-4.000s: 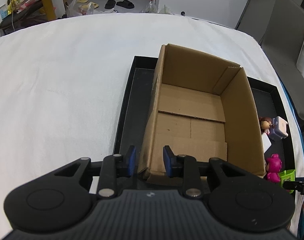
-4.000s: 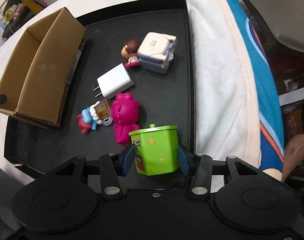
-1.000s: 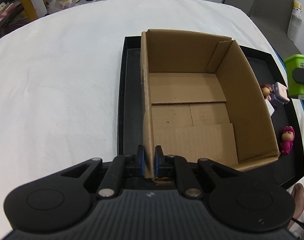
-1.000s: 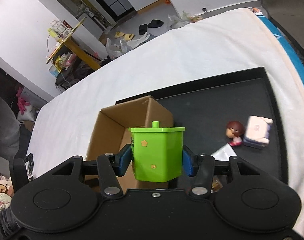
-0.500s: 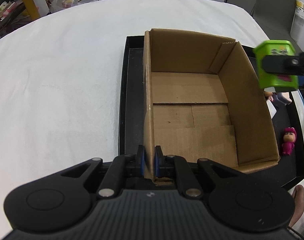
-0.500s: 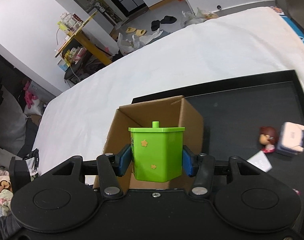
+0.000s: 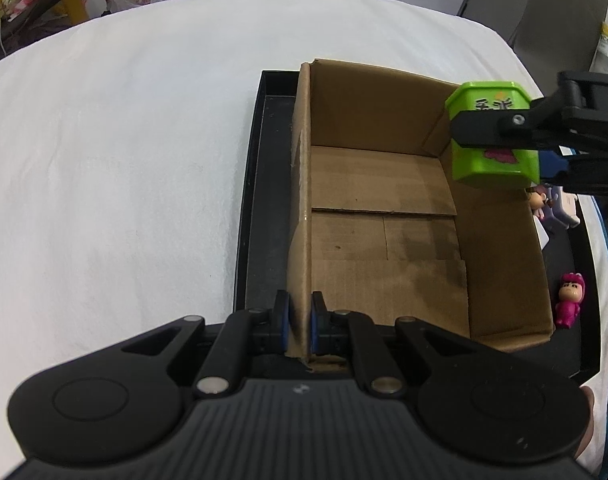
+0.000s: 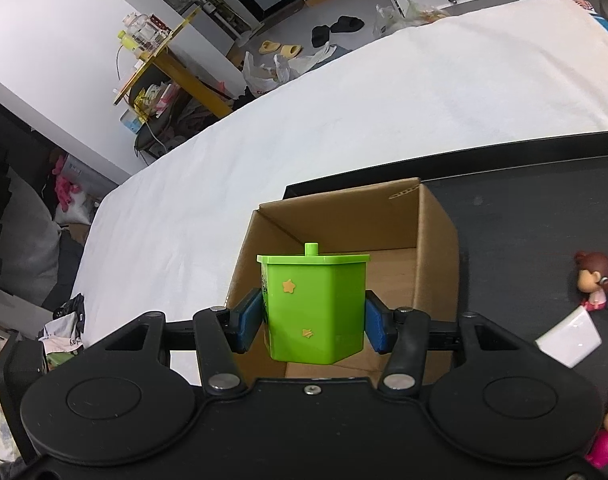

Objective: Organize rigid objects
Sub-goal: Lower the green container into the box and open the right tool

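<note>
An open, empty cardboard box (image 7: 383, 216) (image 8: 435, 240) stands on a black tray (image 7: 264, 160) (image 8: 523, 208). My left gripper (image 7: 300, 326) is shut on the box's near left wall, one blue pad on each side. A bright green toy bin (image 8: 313, 308) (image 7: 491, 136) with a lid and yellow stars hangs in the air, with my right gripper (image 8: 311, 320) shut on its sides. In the left wrist view the bin hovers over the box's far right corner, above the rim.
On the tray right of the box lie a small brown-haired doll (image 8: 593, 280) (image 7: 539, 200), a pale purple block (image 7: 563, 212), a white charger (image 8: 569, 338) and a pink figure (image 7: 569, 300) (image 8: 607, 440). White cloth (image 7: 124, 160) covers the table. Shelves and floor clutter lie beyond it.
My right gripper has carried the green bin leftward, from beside the box to over its far right corner. My left gripper has kept its hold on the box wall.
</note>
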The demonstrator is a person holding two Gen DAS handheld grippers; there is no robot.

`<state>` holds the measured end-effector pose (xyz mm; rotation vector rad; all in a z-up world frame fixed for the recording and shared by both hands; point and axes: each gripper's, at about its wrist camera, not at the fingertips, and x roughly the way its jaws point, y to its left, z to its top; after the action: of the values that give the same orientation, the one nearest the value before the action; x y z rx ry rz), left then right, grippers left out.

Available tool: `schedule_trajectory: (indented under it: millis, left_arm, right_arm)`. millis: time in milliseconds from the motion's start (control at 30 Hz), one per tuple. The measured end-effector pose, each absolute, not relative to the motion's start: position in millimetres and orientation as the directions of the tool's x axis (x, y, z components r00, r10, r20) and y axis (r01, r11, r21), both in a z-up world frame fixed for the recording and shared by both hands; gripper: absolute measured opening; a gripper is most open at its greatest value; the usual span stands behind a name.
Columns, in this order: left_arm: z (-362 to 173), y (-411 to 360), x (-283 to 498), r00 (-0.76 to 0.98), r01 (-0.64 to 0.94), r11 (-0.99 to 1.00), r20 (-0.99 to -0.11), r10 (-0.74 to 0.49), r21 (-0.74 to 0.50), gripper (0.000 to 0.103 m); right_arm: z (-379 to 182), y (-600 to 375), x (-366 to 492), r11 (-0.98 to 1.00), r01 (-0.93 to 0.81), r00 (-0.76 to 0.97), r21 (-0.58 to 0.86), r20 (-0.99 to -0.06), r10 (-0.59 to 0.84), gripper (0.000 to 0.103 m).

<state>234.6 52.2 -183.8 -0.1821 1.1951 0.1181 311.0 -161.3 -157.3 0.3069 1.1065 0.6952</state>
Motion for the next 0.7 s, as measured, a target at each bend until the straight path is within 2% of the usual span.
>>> schedule_trajectory:
  millis: [333, 700]
  left_arm:
    - [-182.7, 54.2, 233.6, 0.365, -0.194, 0.977, -0.931, -0.011, -0.088, 0.010]
    - [-181.8, 55.3, 232.3, 0.365, -0.205, 0.974, -0.931, -0.014, -0.095, 0.010]
  right_arm:
    - [-172.0, -145.3, 316.2, 0.768, -0.318, 0.254, 0.556, -0.730, 0.634, 0.052]
    - [-169.2, -126.4, 319.0, 0.798, -0.340, 0.284, 0.498, -0.754, 0.592, 0.052]
